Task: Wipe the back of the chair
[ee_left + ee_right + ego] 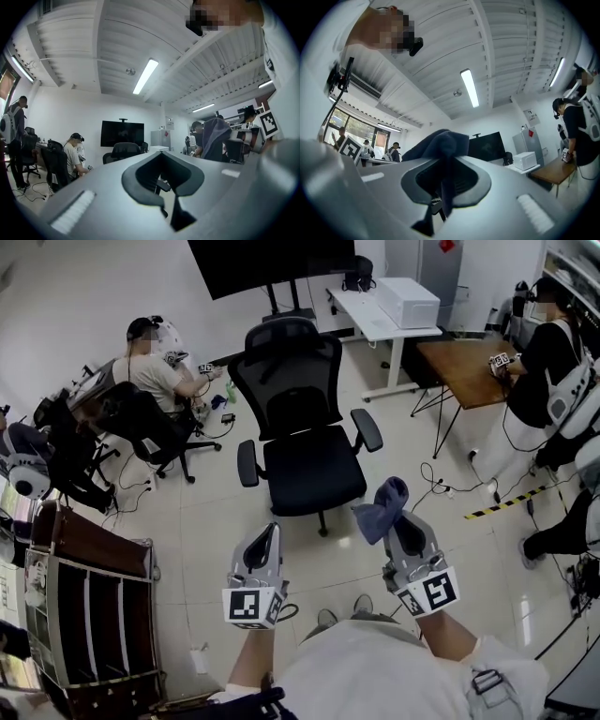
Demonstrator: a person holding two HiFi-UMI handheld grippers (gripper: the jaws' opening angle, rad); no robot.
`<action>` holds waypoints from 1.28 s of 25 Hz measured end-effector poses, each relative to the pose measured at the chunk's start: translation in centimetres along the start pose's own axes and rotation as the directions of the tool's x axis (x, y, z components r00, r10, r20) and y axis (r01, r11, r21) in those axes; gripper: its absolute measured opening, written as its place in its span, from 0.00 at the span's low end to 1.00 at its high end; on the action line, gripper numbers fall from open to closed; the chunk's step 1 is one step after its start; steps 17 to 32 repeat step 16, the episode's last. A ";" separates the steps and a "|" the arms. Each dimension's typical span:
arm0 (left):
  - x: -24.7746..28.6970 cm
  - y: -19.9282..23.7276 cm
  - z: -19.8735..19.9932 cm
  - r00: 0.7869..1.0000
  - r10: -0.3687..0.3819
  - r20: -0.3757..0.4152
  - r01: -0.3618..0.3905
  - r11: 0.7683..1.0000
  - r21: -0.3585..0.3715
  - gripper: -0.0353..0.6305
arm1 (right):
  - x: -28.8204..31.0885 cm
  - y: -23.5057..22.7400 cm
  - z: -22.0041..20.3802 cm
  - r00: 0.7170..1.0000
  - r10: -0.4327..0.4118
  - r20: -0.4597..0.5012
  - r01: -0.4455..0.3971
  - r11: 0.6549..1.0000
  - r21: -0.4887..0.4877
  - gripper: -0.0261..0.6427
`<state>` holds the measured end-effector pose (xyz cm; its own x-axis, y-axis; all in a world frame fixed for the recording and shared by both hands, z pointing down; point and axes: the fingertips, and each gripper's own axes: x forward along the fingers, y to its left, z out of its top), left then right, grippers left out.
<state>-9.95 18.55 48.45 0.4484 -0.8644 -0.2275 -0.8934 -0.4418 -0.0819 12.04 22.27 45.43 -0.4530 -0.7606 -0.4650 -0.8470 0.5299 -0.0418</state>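
Observation:
The black office chair (314,470) stands on the pale floor ahead of me, its seat toward me and its mesh backrest (286,371) on the far side. My right gripper (397,514) is shut on a dark blue cloth (382,508) that bunches up above its jaws, just right of the seat's front corner. In the right gripper view the cloth (438,146) hangs over and between the jaws of the gripper (444,165). My left gripper (268,534) hovers in front of the seat, shut and holding nothing. The left gripper view shows that gripper (162,163), the chair (123,151) and the cloth (214,138).
A seated person (155,371) with a second black chair (145,427) is at the left. A wooden table (469,367), a white desk (375,310) and another person (544,362) are at the right. A wooden shelf (94,615) stands near left. Cables and striped tape (511,502) lie on the floor.

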 end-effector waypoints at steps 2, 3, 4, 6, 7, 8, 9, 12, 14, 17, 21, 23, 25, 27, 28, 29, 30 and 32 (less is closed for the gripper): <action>-0.4 0.1 -0.1 1.000 0.003 -0.004 -0.003 1.000 -0.011 0.25 | 0.1 0.4 0.0 1.000 -0.002 -0.008 0.002 1.000 -0.001 0.09; -0.6 0.1 -0.2 1.000 0.002 -0.007 -0.002 1.000 -0.016 0.25 | 0.0 0.6 0.1 1.000 -0.002 -0.011 0.002 1.000 -0.008 0.09; -0.8 0.0 -0.3 1.000 -0.001 -0.011 0.001 1.000 -0.021 0.25 | 0.0 0.9 0.2 1.000 -0.002 -0.012 0.002 1.000 -0.017 0.09; -0.8 -0.3 -0.2 1.000 -0.008 -0.013 0.008 1.000 -0.027 0.25 | -0.1 1.1 0.4 1.000 -0.003 -0.015 0.002 1.000 -0.023 0.09; -0.7 -0.4 -0.1 1.000 -0.010 -0.013 0.010 1.000 -0.030 0.25 | -0.1 1.2 0.4 1.000 -0.002 -0.018 0.002 1.000 -0.022 0.09; -0.8 -0.4 -0.1 1.000 -0.013 -0.013 0.012 0.999 -0.033 0.25 | -0.1 1.3 0.3 1.000 -0.001 -0.022 0.000 1.000 -0.021 0.09; -0.8 -0.4 -0.1 1.000 -0.015 -0.013 0.014 0.999 -0.039 0.24 | -0.1 1.6 0.3 1.000 0.002 -0.025 -0.003 1.000 -0.021 0.09; -1.3 -0.3 -0.1 1.000 -0.020 -0.013 0.020 0.998 -0.054 0.18 | 0.1 2.5 0.5 1.000 0.011 -0.028 -0.012 1.000 -0.026 0.09; -1.6 -0.2 0.0 1.000 -0.027 -0.012 0.026 0.998 -0.058 0.17 | 0.2 2.9 0.6 0.999 0.013 -0.029 -0.013 1.000 -0.026 0.09; -2.0 -0.2 0.1 0.999 -0.036 -0.010 0.036 0.997 -0.063 0.17 | 0.2 3.3 0.6 0.999 0.013 -0.030 -0.014 1.000 -0.023 0.09; -2.0 -0.2 0.1 0.999 -0.036 -0.010 0.036 0.997 -0.063 0.17 | 0.2 3.3 0.6 0.999 0.013 -0.030 -0.014 1.000 -0.023 0.09; -2.0 -0.2 0.1 0.999 -0.036 -0.010 0.036 0.997 -0.063 0.17 | 0.2 3.3 0.6 0.999 0.013 -0.030 -0.014 1.000 -0.023 0.09; -2.0 -0.2 0.1 0.999 -0.036 -0.010 0.036 0.997 -0.063 0.17 | 0.2 3.3 0.6 0.999 0.013 -0.030 -0.014 1.000 -0.023 0.09; -2.0 -0.2 0.1 0.999 -0.036 -0.010 0.036 0.997 -0.063 0.17 | 0.2 3.3 0.6 0.999 0.013 -0.030 -0.014 1.000 -0.023 0.09; -2.0 -0.2 0.1 0.999 -0.036 -0.010 0.036 0.997 -0.063 0.17 | 0.2 3.3 0.6 0.999 0.013 -0.030 -0.014 1.000 -0.023 0.09; -2.0 -0.2 0.1 0.999 -0.036 -0.010 0.036 0.997 -0.063 0.17 | 0.2 3.3 0.6 0.999 0.013 -0.030 -0.014 1.000 -0.023 0.09; -2.0 -0.2 0.1 0.999 -0.036 -0.010 0.036 0.997 -0.063 0.17 | 0.2 3.3 0.6 0.999 0.013 -0.030 -0.014 1.000 -0.023 0.09; -2.0 -0.2 0.1 0.999 -0.036 -0.010 0.036 0.997 -0.063 0.17 | 0.2 3.3 0.6 0.999 0.013 -0.030 -0.014 1.000 -0.023 0.09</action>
